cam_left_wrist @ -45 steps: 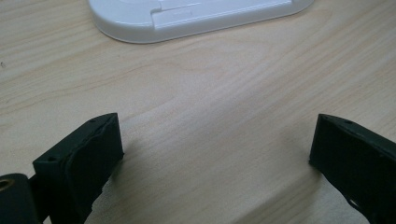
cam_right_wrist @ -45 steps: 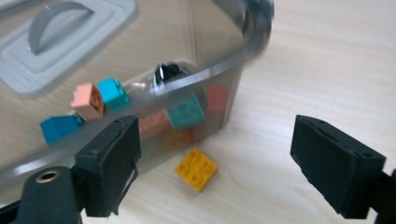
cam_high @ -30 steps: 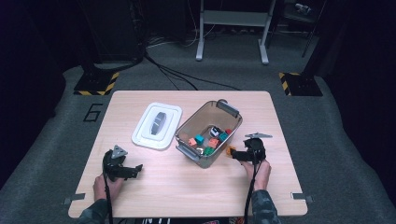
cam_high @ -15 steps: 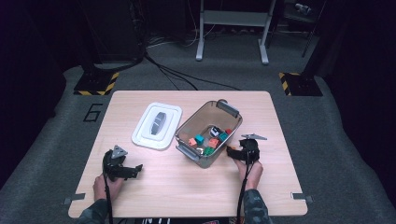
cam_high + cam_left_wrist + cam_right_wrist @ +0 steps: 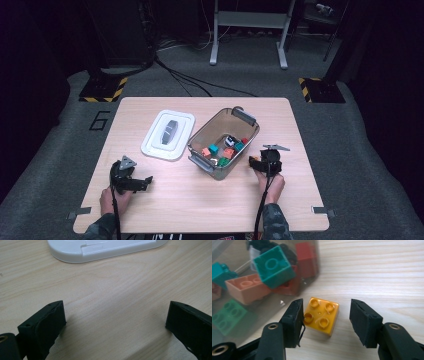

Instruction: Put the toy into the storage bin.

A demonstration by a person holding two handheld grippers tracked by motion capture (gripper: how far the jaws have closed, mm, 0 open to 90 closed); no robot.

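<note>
The left hand-held gripper (image 5: 146,182) is black, with a small grey three-cornered plate on top. The right hand-held gripper (image 5: 256,161) is black too, and it has the same kind of grey plate. A thin black cable trails from each one. The jaws are thick black blocks with small round holes and brass-coloured rings lower down. The sleeves look dark and patterned.

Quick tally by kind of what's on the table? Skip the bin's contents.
clear bin: 1
white lid: 1
yellow brick, loose on the table beside the bin: 1
Claws: 2, left claw open over bare wood; right claw has just been closing, the yellow brick between its jaws, not yet clamped
Total: 5
</note>
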